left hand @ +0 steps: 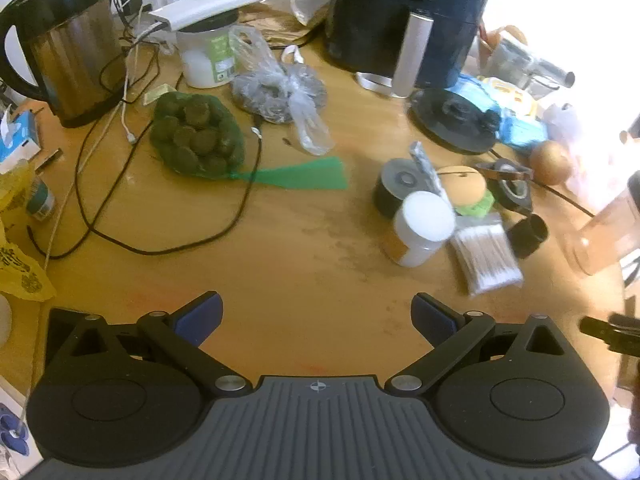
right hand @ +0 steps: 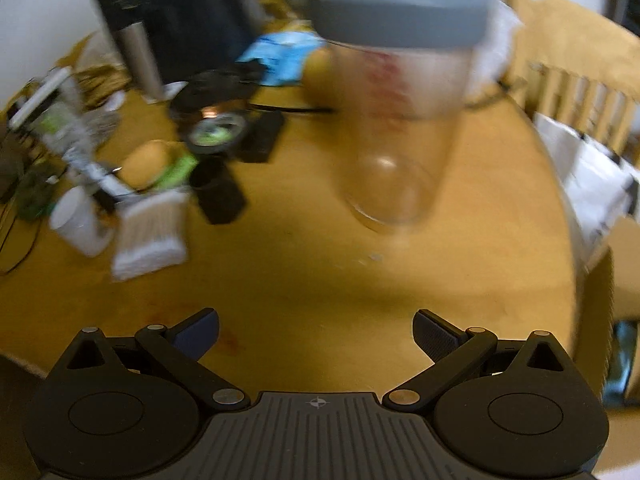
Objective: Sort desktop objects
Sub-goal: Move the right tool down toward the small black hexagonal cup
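— Two grippers, both spread wide with nothing between the pads. The left gripper (left hand: 316, 316) hangs over bare wooden table (left hand: 280, 248); the right gripper (right hand: 316, 336) does the same, tilted down toward a clear tumbler (right hand: 396, 128).

— What does the tumbler look like?

— Tall, see-through plastic, tapering toward its base, capped by a grey lid (right hand: 400, 8). Red markings run down its side, too blurred to read. It stands upright near the table's curved edge, well ahead of the right fingers.

— And the small clutter?

— A cluster sits right of centre in the left view. A white-lidded jar (left hand: 420, 232) with an orange label lies tilted, touching a clear packet of cotton swabs (left hand: 486, 258). Behind them are a squat black tin (left hand: 394, 186), a round tan lid-like piece (left hand: 460, 186) over something bright green, a roll of black tape (left hand: 514, 192) and a short black cylinder (left hand: 528, 234).

— Anything farther left?

— A green mesh bag (left hand: 198, 140) of dark round lumps, its loose tail flat on the wood, and a knotted clear plastic bag (left hand: 280, 94) with dark contents. A brushed-steel kettle (left hand: 68, 48) stands at the back left, a black cable (left hand: 168, 250) looping in front.

— Any legible writing?

— None. The white tub (left hand: 208, 60) carries a green label, unreadable. A black appliance (left hand: 404, 20) with dials and a silver handle rises behind.
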`<state>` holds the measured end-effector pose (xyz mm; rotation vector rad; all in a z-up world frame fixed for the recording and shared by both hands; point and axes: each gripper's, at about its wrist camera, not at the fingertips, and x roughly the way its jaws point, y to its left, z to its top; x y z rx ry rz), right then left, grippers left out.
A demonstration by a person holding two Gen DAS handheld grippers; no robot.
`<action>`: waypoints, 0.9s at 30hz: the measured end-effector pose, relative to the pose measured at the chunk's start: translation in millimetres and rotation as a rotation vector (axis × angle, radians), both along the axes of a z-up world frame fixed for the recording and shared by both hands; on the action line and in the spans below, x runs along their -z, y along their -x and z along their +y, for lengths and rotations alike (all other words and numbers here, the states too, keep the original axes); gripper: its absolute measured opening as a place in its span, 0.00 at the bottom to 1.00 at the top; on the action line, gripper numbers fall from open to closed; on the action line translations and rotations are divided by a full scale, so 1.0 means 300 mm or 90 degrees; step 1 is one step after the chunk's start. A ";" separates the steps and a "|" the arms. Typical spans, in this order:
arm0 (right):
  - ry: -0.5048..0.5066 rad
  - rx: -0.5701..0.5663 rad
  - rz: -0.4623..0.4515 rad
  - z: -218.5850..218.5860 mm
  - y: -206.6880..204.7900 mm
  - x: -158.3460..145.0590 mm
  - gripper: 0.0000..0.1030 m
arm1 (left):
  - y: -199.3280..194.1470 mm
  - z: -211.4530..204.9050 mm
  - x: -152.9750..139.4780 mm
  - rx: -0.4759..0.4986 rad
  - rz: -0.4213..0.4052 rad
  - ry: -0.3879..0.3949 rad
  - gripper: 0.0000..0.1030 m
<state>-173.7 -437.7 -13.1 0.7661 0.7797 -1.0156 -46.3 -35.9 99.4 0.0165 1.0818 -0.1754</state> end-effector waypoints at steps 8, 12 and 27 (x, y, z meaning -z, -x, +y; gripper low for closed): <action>0.052 -0.126 0.000 -0.001 -0.133 -0.027 0.87 | 0.045 -0.025 -0.005 0.011 0.001 0.005 1.00; 0.068 -0.158 -0.001 -0.018 -0.169 -0.031 0.79 | 0.065 -0.027 -0.005 0.011 0.004 0.003 1.00; 0.132 -0.218 0.003 -0.132 -0.269 -0.038 0.55 | 0.106 0.025 -0.016 -0.024 0.017 0.004 1.00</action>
